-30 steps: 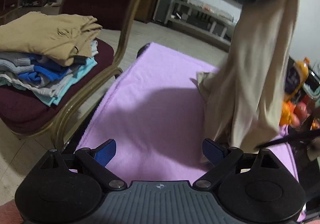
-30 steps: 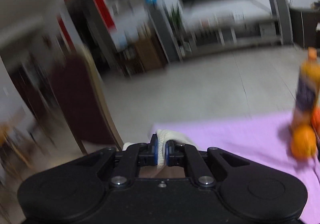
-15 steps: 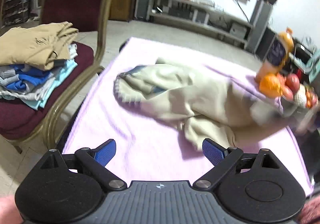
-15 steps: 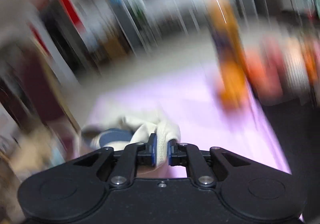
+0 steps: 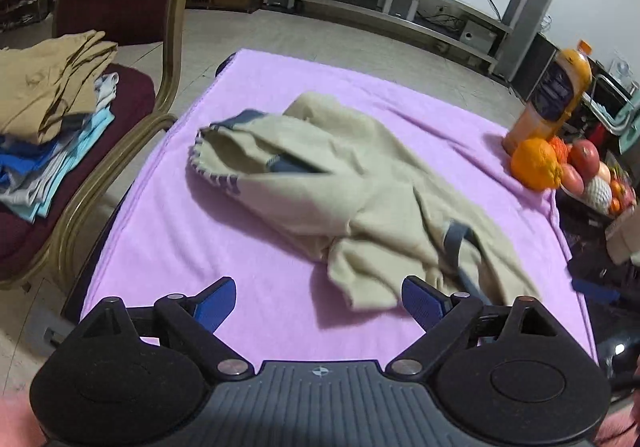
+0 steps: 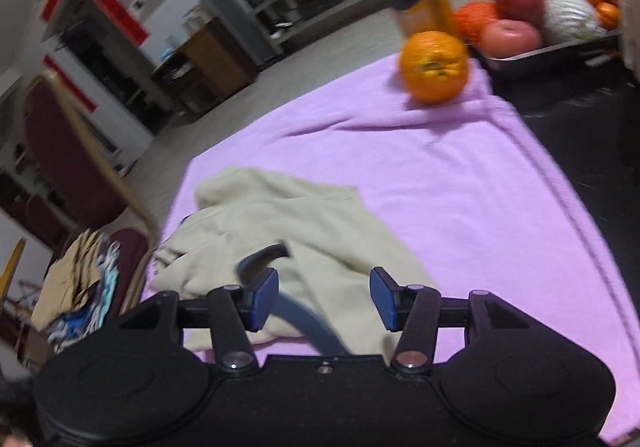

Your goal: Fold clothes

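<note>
now beige garment (image 6: 320,231) crumpled between opening right jaws, ahead of open left jaws

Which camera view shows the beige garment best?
The left wrist view: the beige garment lies whole and crumpled on the purple cloth, with its dark-trimmed opening and grey strap visible. The right wrist view shows only the near part, blurred, behind the right tool, whose jaws are opening with nothing pressed between them.
</note>
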Tool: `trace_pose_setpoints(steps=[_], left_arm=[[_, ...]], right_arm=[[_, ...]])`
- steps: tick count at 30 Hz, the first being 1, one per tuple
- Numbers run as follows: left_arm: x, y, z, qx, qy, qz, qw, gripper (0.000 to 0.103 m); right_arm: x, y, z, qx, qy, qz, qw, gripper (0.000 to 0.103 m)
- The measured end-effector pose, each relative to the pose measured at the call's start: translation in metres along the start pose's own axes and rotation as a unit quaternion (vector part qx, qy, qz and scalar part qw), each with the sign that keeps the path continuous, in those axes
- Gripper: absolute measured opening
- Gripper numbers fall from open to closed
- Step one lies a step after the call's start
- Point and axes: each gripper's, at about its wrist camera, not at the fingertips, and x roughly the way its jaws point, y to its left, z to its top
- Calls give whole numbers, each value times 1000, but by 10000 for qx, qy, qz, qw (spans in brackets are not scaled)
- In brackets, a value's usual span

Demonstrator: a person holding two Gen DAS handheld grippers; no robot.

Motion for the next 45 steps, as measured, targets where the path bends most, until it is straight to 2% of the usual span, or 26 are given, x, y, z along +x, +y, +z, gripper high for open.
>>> trace_pose_setpoints(steps=[3, 5, 6, 8, 11, 13, 15, 16, 17, 18, 19, 22, 24, 26, 29, 31, 33, 34, 37, 40, 42, 44, 45], left_arm=[[7, -1, 12, 84, -59, -46, 9999, 91], [13, 2, 17, 106, -119, -33, 9999, 91], [17, 6, 17, 78, -133, -19, 9999, 91], [26, 17, 15, -3, -130, -41, 9999, 91], [39, 32, 13, -170, 25, -77, 9998, 90], [44, 39, 14, -253, 102, -147, 9995, 90], [46, 43, 17, -291, 126, -262, 9992, 90], [48, 44, 17, -314, 162, -315, 9989, 90], [50, 45, 17, -355, 220, -375, 9984, 90], [51, 46, 17, -398, 277, -437, 9979, 90], [53, 48, 16, -465, 331, -522, 9970, 90], [53, 54, 14, -652, 402, -700, 9946, 90], [51, 62, 11, -911, 424, -853, 9913, 90], [47, 72, 6, -1260, 475, -1082, 9850, 90], [41, 85, -11, -1855, 608, -1567, 9682, 93], [41, 87, -24, -2037, 694, -1627, 9629, 94], [44, 86, -36, -2177, 808, -1539, 9604, 94], [47, 85, -40, -2233, 874, -1553, 9583, 94], [56, 78, -47, -2356, 1019, -1826, 9491, 93], [62, 66, -41, -2257, 873, -1964, 9502, 92], [71, 62, -34, -2400, 831, -1989, 9465, 87], [82, 59, -30, -2611, 877, -2115, 9378, 75], [87, 57, -29, -2666, 908, -2153, 9351, 73]], right_arm=[[16, 34, 8, -753, 96, 183, 9969, 52], [32, 59, 11, -1375, 207, 225, 9900, 63], [40, 71, 13, -1685, 263, 246, 9850, 66], [62, 93, 12, -2436, 505, 195, 9684, 67], [93, 118, 1, -3605, 706, -91, 9300, 65], [112, 126, -6, -4148, 905, -202, 9052, 57], [131, 127, -9, -4377, 1145, -319, 8912, 45], [139, 126, -10, -4429, 1251, -386, 8870, 34], [145, 124, -11, -4437, 1337, -429, 8851, 17], [142, 122, -9, -4349, 1326, -398, 8898, 8], [137, 120, -5, -4229, 1280, -340, 8965, 7], [99, 123, 4, -4025, 837, -226, 9113, 6], [65, 129, 3, -4037, 548, -164, 9131, 6], [29, 135, -7, -4145, 299, -45, 9096, 6], [-13, 143, -40, -4396, 175, 63, 8980, 6], [-24, 141, -68, -4572, 303, 31, 8888, 6], [-19, 137, -99, -4829, 465, -126, 8743, 6], [-14, 133, -111, -4867, 549, -195, 8717, 6], [-1, 128, -122, -4629, 628, -193, 8840, 6], [0, 126, -120, -4419, 516, -116, 8955, 6], [-6, 119, -116, -4239, 448, 0, 9046, 6], [-11, 113, -111, -4050, 386, 117, 9134, 6], [-13, 110, -109, -3958, 370, 199, 9174, 6]])
